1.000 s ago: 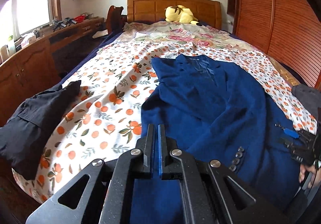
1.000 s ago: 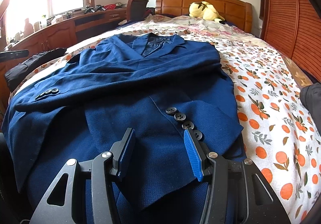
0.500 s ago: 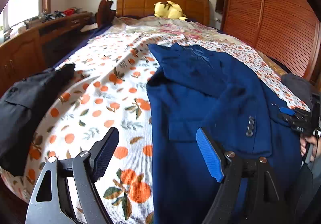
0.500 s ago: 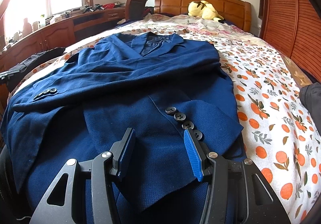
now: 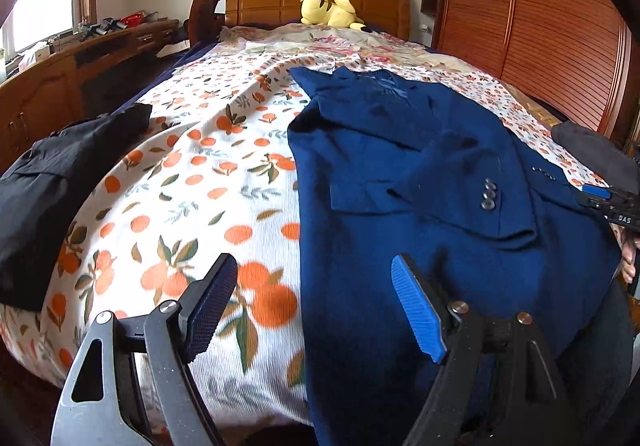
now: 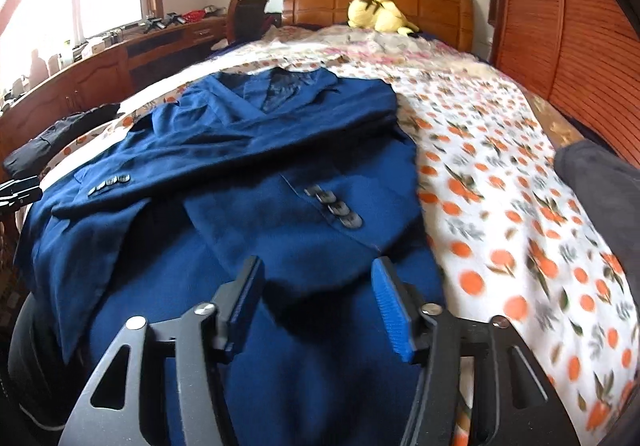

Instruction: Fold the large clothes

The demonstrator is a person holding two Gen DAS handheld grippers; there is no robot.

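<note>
A navy blue suit jacket (image 5: 420, 174) lies face up on the bed, collar toward the headboard, both sleeves folded across its front; it also shows in the right wrist view (image 6: 260, 174). My left gripper (image 5: 316, 306) is open and empty above the jacket's left hem edge, one finger over the sheet and one over the jacket. My right gripper (image 6: 316, 306) is open and empty, just above the jacket's lower front near its front buttons (image 6: 336, 206). The right gripper also shows at the right edge of the left wrist view (image 5: 612, 202).
The bed has an orange-print sheet (image 5: 208, 174). A black garment (image 5: 52, 182) lies at its left edge and a dark grey one (image 6: 600, 182) at its right. A yellow plush toy (image 5: 332, 10) sits by the headboard. A wooden desk (image 5: 60, 86) runs along the left, a slatted wardrobe (image 5: 540, 26) on the right.
My left gripper opened, letting go of the jacket's hem, and shifted left. The sleeve now lies folded across the jacket front. My right gripper stayed open and moved slightly.
</note>
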